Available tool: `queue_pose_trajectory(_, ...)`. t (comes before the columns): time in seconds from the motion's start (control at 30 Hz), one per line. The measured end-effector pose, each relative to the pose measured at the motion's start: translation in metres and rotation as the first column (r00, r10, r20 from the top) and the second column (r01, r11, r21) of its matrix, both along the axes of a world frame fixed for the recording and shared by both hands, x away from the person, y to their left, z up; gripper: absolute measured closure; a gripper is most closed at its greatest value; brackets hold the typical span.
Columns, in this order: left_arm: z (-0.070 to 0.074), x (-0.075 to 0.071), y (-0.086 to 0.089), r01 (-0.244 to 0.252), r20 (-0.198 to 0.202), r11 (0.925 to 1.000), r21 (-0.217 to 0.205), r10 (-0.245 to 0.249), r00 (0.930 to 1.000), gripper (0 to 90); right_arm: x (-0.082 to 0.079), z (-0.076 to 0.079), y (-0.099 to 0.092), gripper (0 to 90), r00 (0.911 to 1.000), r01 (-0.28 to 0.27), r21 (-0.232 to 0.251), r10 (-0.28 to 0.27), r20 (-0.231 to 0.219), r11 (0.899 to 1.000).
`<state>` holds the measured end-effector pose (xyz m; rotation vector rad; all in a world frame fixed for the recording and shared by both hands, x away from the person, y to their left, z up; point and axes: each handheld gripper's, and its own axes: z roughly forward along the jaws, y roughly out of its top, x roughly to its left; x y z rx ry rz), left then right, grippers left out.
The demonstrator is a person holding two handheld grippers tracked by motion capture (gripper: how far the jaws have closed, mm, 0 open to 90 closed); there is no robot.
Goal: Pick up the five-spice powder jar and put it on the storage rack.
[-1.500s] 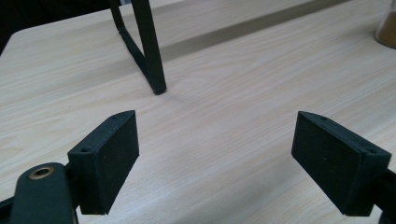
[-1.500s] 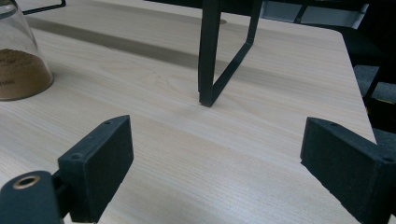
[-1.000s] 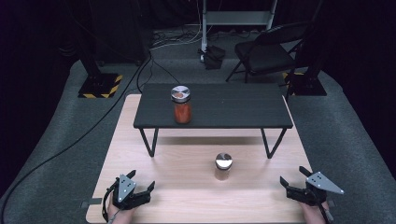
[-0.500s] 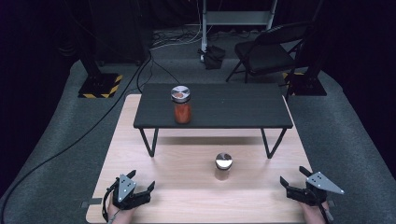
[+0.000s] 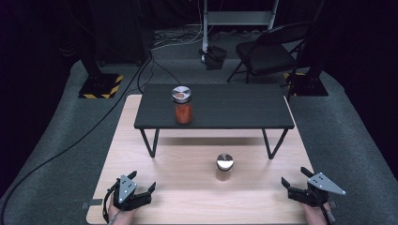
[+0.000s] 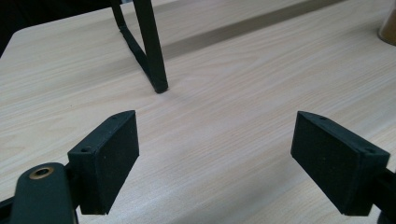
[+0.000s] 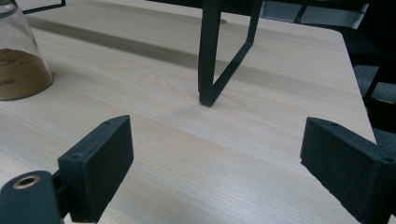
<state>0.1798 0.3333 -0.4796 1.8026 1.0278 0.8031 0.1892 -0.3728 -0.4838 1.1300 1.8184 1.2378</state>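
Both hand-held grippers, left [image 5: 141,186] and right [image 5: 296,180], rest wide open and empty; reaching hastily could topple the brown spice jar [image 5: 224,167] on the table [image 5: 141,154].

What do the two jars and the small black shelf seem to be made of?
Brown-powder jar: clear glass by its see-through wall, with a shiny metal-looking lid. Orange jar: probably the same, though too far to be sure. Small black shelf: matte dark top, perhaps painted wood; its thin legs look like metal.

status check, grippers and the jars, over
Left hand-held gripper open, empty. Right hand-held gripper open, empty. Brown-powder jar upright on wooden table between them. Red jar on black stand. Path unobstructed.
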Motion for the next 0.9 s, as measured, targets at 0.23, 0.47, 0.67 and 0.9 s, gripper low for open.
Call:
queue_pose_trajectory(0.23,0.0006,0.001,0.0006,0.0,-0.007,1.0,-0.004,0.0,1.0,14.8,0.0,-0.0004,-0.001,8.6,1.0,-0.001,0.007,0.001,0.001,1.0)
queue_pose_trajectory(0.47,0.0001,0.0005,0.0008,-0.001,-0.004,1.0,-0.007,0.001,1.0,14.8,0.0,-0.0007,-0.0011,8.5,1.0,-0.007,0.007,0.007,0.003,1.0)
queue_pose_trajectory(0.67,0.0003,0.0009,0.0012,-0.001,-0.007,0.9999,-0.01,0.001,1.0,14.7,0.0008,-0.0014,-0.0016,8.3,0.9995,-0.03,0.007,0.03,0.008,1.0)
queue_pose_trajectory(0.9,0.0004,0.0012,0.0019,0.0,-0.007,0.9999,-0.011,0.0,1.0,14.7,0.0029,-0.0021,-0.0031,8.1,0.9976,-0.068,0.012,0.068,0.012,0.998)
